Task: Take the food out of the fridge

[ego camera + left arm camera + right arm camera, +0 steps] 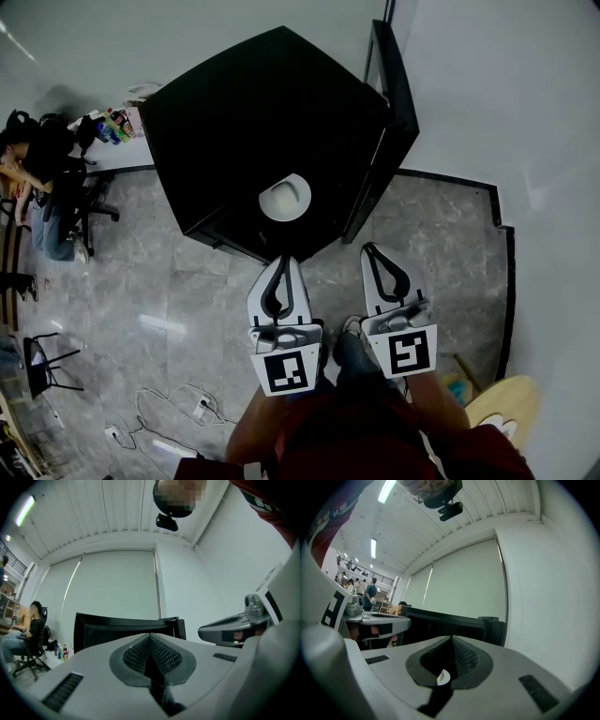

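A black fridge (272, 131) stands on the floor ahead of me, its door (386, 122) swung open on the right. A white round dish (284, 199) shows at its near front edge; whether it sits inside or on top I cannot tell. My left gripper (284, 265) hangs just short of that edge, jaws shut and empty. My right gripper (373, 251) is beside it near the door, also shut and empty. The left gripper view shows shut pads (161, 656) before the fridge (122, 627). The right gripper view shows the same fridge (454, 623) past shut pads (461, 658).
A person (42, 183) sits at a desk far left, with bottles (112, 125) beside the fridge. Cables (173, 412) and a small black chair (49, 361) lie on the marble floor at lower left. A wooden stool (502, 403) stands at lower right. White walls close the right side.
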Demonstrator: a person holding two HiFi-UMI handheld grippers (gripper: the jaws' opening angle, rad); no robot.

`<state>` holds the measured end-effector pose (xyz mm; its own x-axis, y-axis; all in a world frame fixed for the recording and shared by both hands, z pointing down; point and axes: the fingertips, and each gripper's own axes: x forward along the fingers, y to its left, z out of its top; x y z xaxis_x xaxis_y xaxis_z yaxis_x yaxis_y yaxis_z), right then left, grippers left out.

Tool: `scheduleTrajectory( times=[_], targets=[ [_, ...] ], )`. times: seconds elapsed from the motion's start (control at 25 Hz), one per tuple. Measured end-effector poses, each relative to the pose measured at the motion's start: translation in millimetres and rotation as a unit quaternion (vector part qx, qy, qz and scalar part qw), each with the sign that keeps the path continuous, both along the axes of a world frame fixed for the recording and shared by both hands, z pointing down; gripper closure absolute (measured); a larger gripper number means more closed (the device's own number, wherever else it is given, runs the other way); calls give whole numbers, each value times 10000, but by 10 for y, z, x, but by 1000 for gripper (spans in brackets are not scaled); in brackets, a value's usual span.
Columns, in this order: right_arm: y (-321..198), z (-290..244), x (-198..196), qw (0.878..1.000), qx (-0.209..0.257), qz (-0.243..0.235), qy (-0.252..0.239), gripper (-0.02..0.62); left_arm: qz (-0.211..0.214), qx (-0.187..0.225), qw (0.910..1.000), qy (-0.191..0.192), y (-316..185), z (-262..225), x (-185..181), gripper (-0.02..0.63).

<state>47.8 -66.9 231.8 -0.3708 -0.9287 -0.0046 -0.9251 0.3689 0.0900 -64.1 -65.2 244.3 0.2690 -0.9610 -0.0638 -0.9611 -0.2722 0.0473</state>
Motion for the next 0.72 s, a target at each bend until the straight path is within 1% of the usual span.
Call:
scheduleTrajectory(
  times=[0.24,0.72],
  targets=[
    [-63,131,-5,10000,-74,-17,-27,571,-119,-30,9999,-35,-73,103,-79,592],
    [-179,455,-6,9997,-199,-90,-74,571,-263,-134,9996,20,-179,437,-35,592]
  ],
)
